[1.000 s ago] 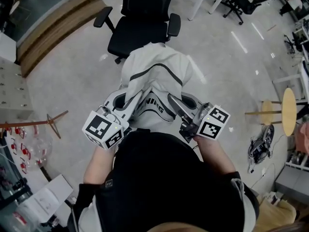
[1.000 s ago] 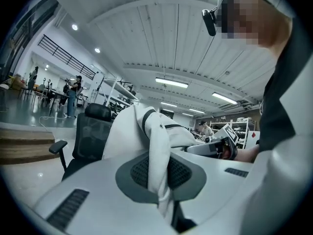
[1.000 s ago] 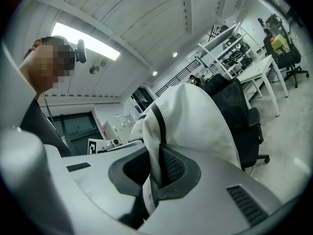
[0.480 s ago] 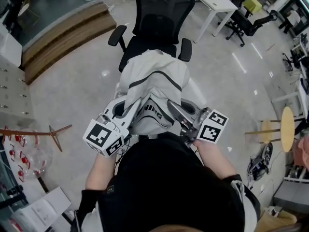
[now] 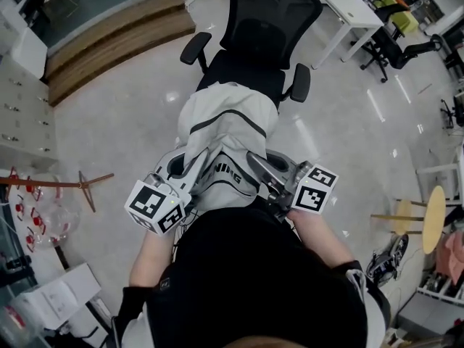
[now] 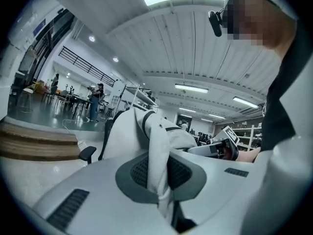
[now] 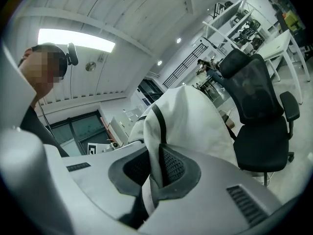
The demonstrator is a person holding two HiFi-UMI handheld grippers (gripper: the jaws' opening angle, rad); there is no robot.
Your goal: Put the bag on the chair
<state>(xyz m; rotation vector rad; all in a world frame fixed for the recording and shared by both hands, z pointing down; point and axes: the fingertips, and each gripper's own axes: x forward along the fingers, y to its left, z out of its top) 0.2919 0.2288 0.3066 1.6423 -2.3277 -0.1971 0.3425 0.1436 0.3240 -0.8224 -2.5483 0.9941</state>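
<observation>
White cloth: a fold of the bag (image 5: 228,125) is pinched in each gripper, close in front of the person.
Left gripper (image 6: 159,177): clenched on a fold of bag cloth, which stands up from between the pads.
Right gripper (image 7: 155,173): clenched likewise on its own fold, with a dark stripe just above the grip.
Bag: soft, white with dark stripes. It is held up between the two grippers, clear of the floor, and bulges away from the person. In the head view its far end overlaps the front of the chair seat; contact cannot be told.
Chair (image 5: 267,31): black mesh office chair with armrests, facing the person, just beyond the bag. The seat is bare where it shows.
Beyond: wooden steps (image 5: 116,38) off to the left; white desk (image 5: 348,9) beside the chair back on the right.
Step (judged): carrying to the chair; bag not yet set down.
Next (judged): bring the bag's bulk over the seat, lower until the seat bears it, then release both jaws. Keep it back from the front edge, since soft cloth may slump off. Avoid shoving the chair, which looks free to roll.
</observation>
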